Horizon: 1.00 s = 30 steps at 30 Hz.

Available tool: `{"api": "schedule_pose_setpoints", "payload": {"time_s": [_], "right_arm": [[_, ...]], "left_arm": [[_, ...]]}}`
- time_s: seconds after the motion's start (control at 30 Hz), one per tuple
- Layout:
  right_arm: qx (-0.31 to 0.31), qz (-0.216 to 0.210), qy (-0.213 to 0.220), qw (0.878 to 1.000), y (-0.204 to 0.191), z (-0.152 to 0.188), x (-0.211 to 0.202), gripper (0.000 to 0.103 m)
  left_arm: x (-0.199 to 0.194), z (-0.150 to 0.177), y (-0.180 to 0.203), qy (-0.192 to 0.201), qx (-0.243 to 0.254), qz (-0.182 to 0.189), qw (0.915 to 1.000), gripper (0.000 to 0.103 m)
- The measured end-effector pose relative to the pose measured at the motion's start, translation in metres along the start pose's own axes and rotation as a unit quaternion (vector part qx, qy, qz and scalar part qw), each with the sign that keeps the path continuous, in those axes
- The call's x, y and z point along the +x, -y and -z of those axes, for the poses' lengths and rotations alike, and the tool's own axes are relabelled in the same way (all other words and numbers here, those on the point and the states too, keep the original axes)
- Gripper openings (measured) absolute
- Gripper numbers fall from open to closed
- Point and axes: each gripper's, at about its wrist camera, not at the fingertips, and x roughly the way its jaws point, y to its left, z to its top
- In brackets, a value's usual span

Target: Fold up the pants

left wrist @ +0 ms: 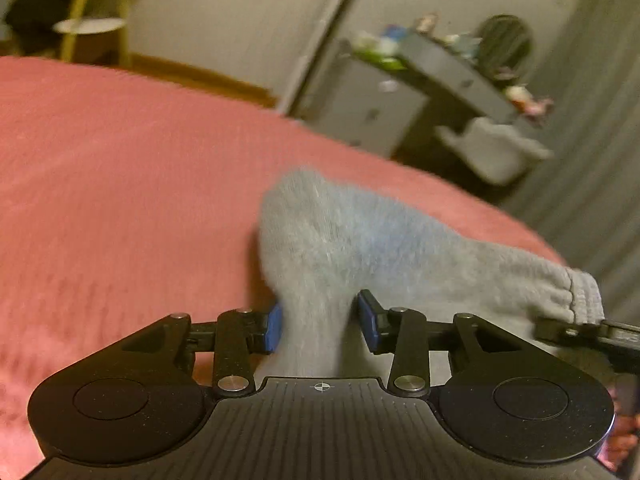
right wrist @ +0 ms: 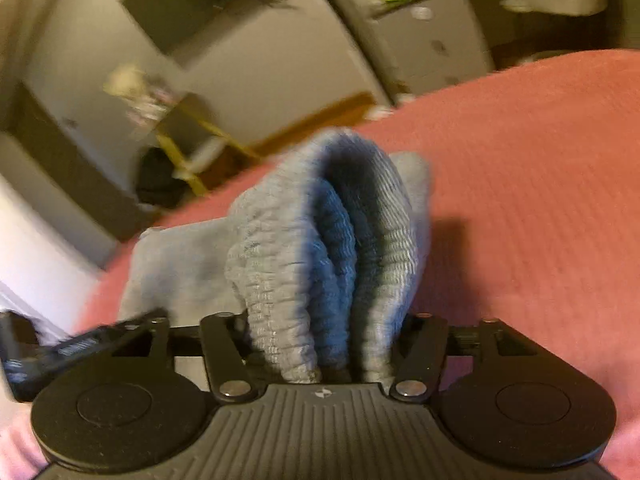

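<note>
Left wrist view: the left gripper (left wrist: 320,322) has its blue pads (left wrist: 273,327) closed partway onto a bunched neck of the grey pants (left wrist: 340,236), which rise straight ahead of the fingers and spread out to the right toward a ribbed hem (left wrist: 582,296). That hem lies just beside the tip of the right gripper (left wrist: 580,330), which enters at the right edge. The pink bedspread (left wrist: 120,180) lies ahead and to the left. The cloth fills the gap between the pads, so I judge this a firm hold on the fabric, though a sliver of space shows by the right pad. Blur suggests the gripper is moving.

Right wrist view: the right gripper (right wrist: 320,344) is narrowed onto the elastic ribbed band of the pants (right wrist: 320,248), which stands up between the fingers in several folds. Its pads are buried in cloth. More grey fabric trails off to the left, toward the left gripper (right wrist: 80,344) at the left edge, and the bedspread (right wrist: 540,160) stretches ahead and to the right.

To do this step well, I would keep both grips tight, hold the two ends level and taut, and lay the cloth down flat with edges matched, not letting the bunched band untwist.

No brand, label or readable writing shows in either view; each gripper body bears only a small round crosshair mark.
</note>
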Motion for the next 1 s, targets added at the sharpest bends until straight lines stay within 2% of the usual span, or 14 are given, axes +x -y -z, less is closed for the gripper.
{"api": "schedule_pose_setpoints", "payload": {"time_s": [0.07,0.17,0.27,0.37,0.4,0.47,0.53,0.6,0.7,0.8,0.9,0.93,1.0], "right_arm": [[0.016,0.053,-0.003,0.998,0.006,0.006,-0.003,0.070],[0.034,0.075,0.047,0.996,0.015,0.027,-0.033,0.071],[0.118,0.016,0.090,0.989,0.028,0.059,-0.073,0.076],[0.195,-0.034,0.062,0.978,0.038,0.086,-0.070,0.076],[0.207,-0.040,0.058,0.976,0.040,0.094,-0.066,0.075],[0.201,-0.026,0.064,0.977,0.036,0.096,-0.063,0.074],[0.209,-0.025,0.066,0.975,0.036,0.092,-0.066,0.063],[0.234,-0.028,0.057,0.970,0.034,0.094,-0.066,0.061],[0.253,-0.012,0.048,0.966,0.041,0.106,-0.069,0.056],[0.282,-0.047,0.067,0.956,0.044,0.109,-0.063,0.056],[0.301,-0.034,0.081,0.949,0.050,0.101,-0.046,0.050],[0.321,-0.046,0.082,0.943,0.056,0.101,-0.038,0.042],[0.352,-0.046,0.084,0.931,0.063,0.102,-0.026,0.026]], "left_arm": [[-0.015,0.012,-0.007,0.000,-0.009,0.007,0.9999,0.044],[-0.046,0.038,-0.022,-0.001,-0.073,0.053,0.9959,0.053],[-0.065,0.064,-0.028,-0.011,-0.124,0.088,0.9883,0.053],[-0.074,0.083,-0.033,-0.010,-0.158,0.097,0.9827,0.052],[-0.072,0.083,-0.034,-0.019,-0.169,0.092,0.9811,0.051],[-0.074,0.085,-0.030,-0.035,-0.188,0.089,0.9775,0.051],[-0.077,0.088,-0.025,-0.028,-0.185,0.089,0.9783,0.053],[-0.073,0.091,-0.024,-0.032,-0.183,0.080,0.9793,0.053],[-0.067,0.101,-0.028,-0.047,-0.213,0.092,0.9715,0.052],[-0.063,0.102,-0.035,-0.020,-0.234,0.085,0.9683,0.052],[-0.054,0.100,-0.043,-0.011,-0.277,0.087,0.9569,0.052],[-0.051,0.099,-0.045,-0.008,-0.286,0.085,0.9543,0.052],[-0.052,0.101,-0.049,0.009,-0.287,0.085,0.9543,0.036]]}}
